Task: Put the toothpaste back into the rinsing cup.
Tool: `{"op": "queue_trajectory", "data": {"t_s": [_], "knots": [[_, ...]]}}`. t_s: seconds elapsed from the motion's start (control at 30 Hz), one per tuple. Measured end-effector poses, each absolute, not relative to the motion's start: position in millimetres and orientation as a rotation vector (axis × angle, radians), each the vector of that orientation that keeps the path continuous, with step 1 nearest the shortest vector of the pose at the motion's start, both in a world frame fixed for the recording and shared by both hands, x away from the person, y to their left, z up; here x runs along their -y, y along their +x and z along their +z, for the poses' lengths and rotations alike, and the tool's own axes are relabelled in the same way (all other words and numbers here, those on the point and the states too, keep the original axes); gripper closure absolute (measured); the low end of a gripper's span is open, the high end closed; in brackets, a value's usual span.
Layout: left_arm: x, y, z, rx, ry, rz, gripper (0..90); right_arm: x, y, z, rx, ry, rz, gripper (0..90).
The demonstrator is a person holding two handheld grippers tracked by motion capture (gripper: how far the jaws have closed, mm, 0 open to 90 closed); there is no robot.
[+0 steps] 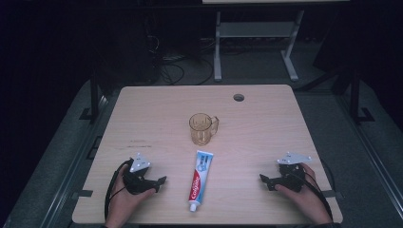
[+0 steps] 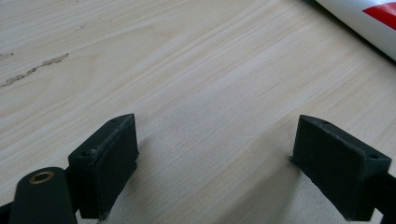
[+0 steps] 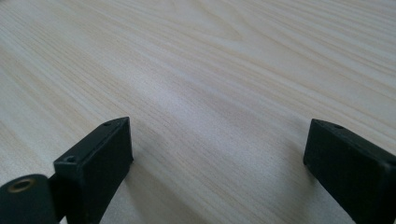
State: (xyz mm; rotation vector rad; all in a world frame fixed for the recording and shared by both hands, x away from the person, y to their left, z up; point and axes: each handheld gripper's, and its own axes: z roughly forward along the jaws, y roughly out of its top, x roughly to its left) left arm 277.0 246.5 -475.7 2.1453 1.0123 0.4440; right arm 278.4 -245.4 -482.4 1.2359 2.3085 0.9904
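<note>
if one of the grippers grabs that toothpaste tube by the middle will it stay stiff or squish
The toothpaste tube lies flat and looks full, so it would probably give under the pads rather than stay stiff. Its glossy skin may slip. Being flattened, it seems unlikely to roll; a push would likely slide it over the table.

White, red and blue toothpaste tube (image 1: 199, 179), amber see-through mug (image 1: 203, 128), pale wood-grain table (image 1: 142, 118)

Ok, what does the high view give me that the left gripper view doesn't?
High view alone: the cup beyond the whole toothpaste tube, the right gripper and both hands. Left gripper view alone: the left gripper close up, jaws open over bare wood, and a scuff on the tabletop. Both: the table and the tube, cut to a corner in the gripper view.
</note>
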Motion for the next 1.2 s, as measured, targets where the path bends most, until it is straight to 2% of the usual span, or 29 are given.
{"op": "queue_trajectory", "data": {"t_s": [0.33,0.63,0.67,0.7,0.83,0.87,0.9,0.93,1.2], "knots": [[-247,276,-475,-1.012,2.142,0.445,16.2,245,278,-482,-2.309,1.235,0.99,7.1],[-250,275,-468,-1.02,2.144,0.375,44.2,245,278,-482,-2.309,1.237,0.991,7.1],[-250,275,-467,-1.021,2.143,0.356,44.2,245,278,-482,-2.309,1.237,0.991,7.1],[-250,274,-465,-1.027,2.135,0.31,54.8,245,278,-482,-2.309,1.237,0.991,7.1],[-249,274,-463,-1.013,2.146,0.28,72.0,245,278,-482,-2.308,1.239,0.99,7.1],[-248,274,-462,-1.008,2.148,0.259,72.0,245,278,-482,-2.308,1.239,0.99,7.1],[-247,274,-460,-1.004,2.151,0.247,84.0,245,278,-482,-2.308,1.24,0.99,7.1],[-246,274,-456,-1.0,2.152,0.221,88.9,245,278,-482,-2.309,1.241,0.99,7.1],[-235,275,-447,-1.002,2.164,0.163,90.0,245,278,-482,-2.309,1.242,0.99,7.1]]}}
